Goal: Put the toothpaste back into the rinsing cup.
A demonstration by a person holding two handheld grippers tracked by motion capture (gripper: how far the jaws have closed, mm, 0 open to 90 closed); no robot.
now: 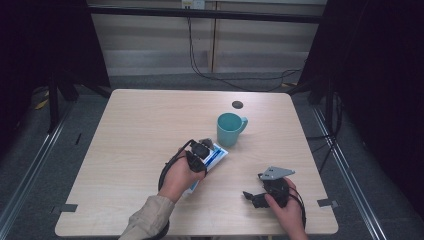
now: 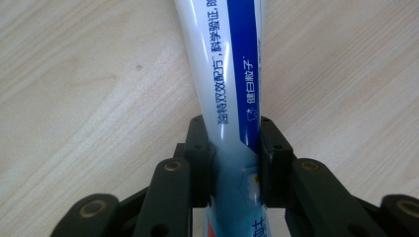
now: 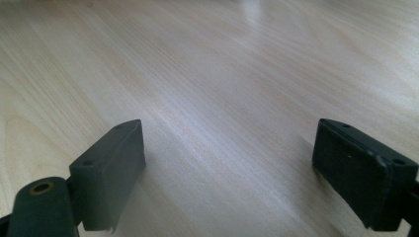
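right claw [image 1: 252, 196]: near desk edge, low over the wood, jaws spread wide with bare desk between them (right gripper view confirms, nothing touched)
right hand [image 1: 285, 207]: wrapped round the claw body, grey three-cornered plate on top, cable looping at the wrist
left hand [image 1: 180, 175]: comes in from the bottom edge, light sleeve, reaches toward desk centre
left claw [image 1: 206, 150]: clenched on the toothpaste tube [image 2: 230, 74], both pads pressing its flanks (left gripper view, no gap either side)
toothpaste tube: lies flat on the desk, roughly mid-desk, just nearer than the mug; white with a blue stripe and printed text, long axis running away from the claw; in the high view its near end sticks out under the left hand
grip spot: on the wider printed part of the tube (which end that is, cannot tell)
teal mug [image 1: 229, 129]: upright, handle to the right in the high view, just beyond the tube, apart from it
dark round spot [image 1: 237, 104]: on the desk surface past the mug, toward the far edge
desk [image 1: 135, 130]: light wood grain, rounded corners
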